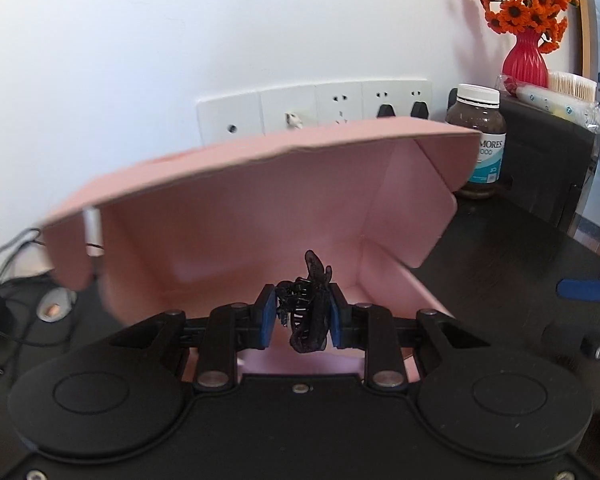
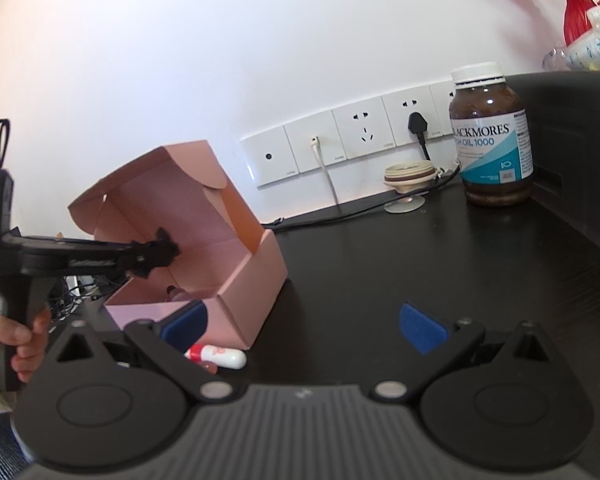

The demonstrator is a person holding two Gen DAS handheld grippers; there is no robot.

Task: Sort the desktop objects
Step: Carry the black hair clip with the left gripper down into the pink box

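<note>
My left gripper [image 1: 302, 314] is shut on a dark hair claw clip [image 1: 310, 304], its blue pads pressing both sides. It holds the clip over the open mouth of a pink cardboard box [image 1: 236, 220] whose lid stands up behind. From the right wrist view the left gripper [image 2: 156, 258] reaches in from the left with the hair claw clip [image 2: 160, 252] above the pink cardboard box [image 2: 236, 276]. My right gripper [image 2: 304, 326] hangs open over the dark desk with nothing between its fingers. A small white and red tube [image 2: 216, 356] lies by the box's front corner.
A brown supplement bottle [image 2: 494, 136] stands at the back right beside a black cabinet [image 2: 572, 148]. A red vase with orange flowers [image 1: 525, 56] tops the cabinet. A small beige stand [image 2: 406, 184] and cables sit under the wall sockets [image 2: 340, 140]. A hand [image 2: 24, 340] grips the left handle.
</note>
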